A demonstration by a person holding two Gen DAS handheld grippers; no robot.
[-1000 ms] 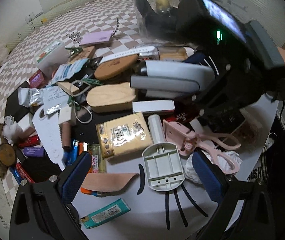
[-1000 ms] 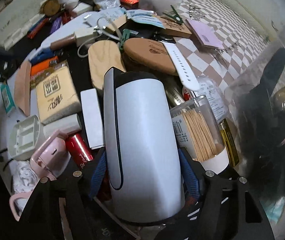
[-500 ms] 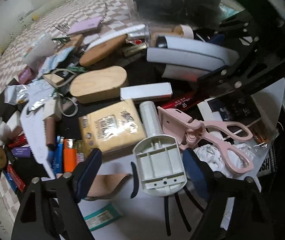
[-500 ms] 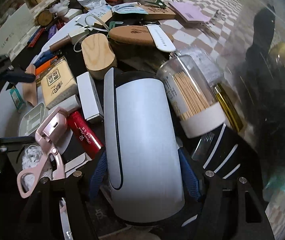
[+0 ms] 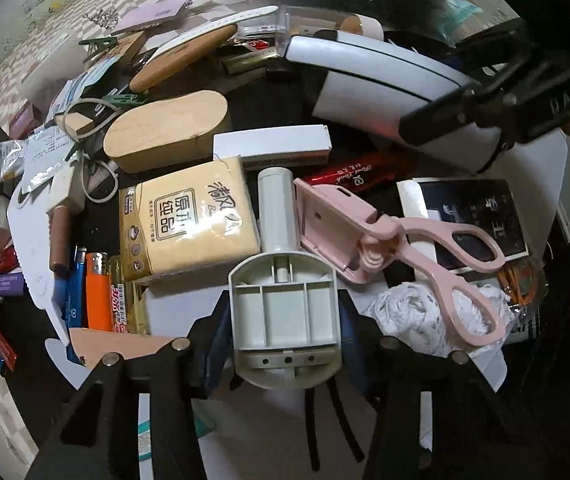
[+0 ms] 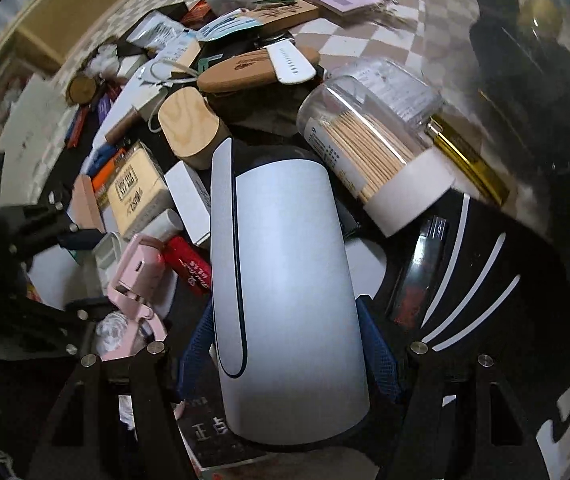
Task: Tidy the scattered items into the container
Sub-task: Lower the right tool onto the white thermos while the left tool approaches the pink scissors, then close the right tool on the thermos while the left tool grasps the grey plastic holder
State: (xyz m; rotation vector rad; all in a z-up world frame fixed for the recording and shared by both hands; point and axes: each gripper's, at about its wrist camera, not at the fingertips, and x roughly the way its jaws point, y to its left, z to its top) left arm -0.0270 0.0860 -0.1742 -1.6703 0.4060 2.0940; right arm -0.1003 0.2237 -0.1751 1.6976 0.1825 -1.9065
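My right gripper (image 6: 289, 348) is shut on a white and black oblong device (image 6: 285, 296) and holds it tilted above the pile; the device also shows in the left wrist view (image 5: 385, 92). My left gripper (image 5: 285, 332) has its blue pads on both sides of a grey plastic holder with a round handle (image 5: 285, 312). The clear container (image 6: 533, 40) lies at the far right with dark items inside. A jar of toothpicks (image 6: 373, 140) lies next to the device.
A yellow tissue pack (image 5: 189, 220), pink scissor-like tool (image 5: 405, 248), wooden oval box (image 5: 165, 132), lighters (image 5: 97, 296), white box (image 5: 273, 140) and red tube (image 5: 357, 172) crowd the table. A black booklet (image 5: 469, 220) lies at right.
My left gripper moved forward and closed around the grey holder. My right gripper lifted the white device up and right, toward the container.
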